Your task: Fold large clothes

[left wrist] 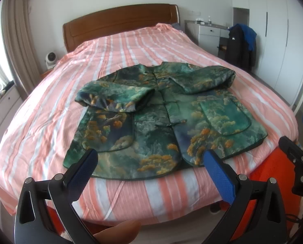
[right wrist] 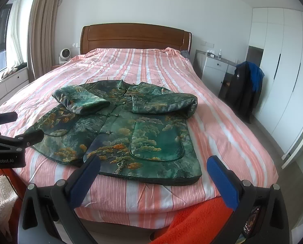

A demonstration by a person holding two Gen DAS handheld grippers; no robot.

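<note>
Beyond both hand-held grippers [left wrist: 149, 160], jacket [left wrist: 163, 118].

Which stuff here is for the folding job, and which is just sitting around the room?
For the job:
green patterned jacket
striped bed it lies on
left gripper, open
right gripper, open

Just sitting around:
dark coat on a chair
small white fan
orange blanket
</note>
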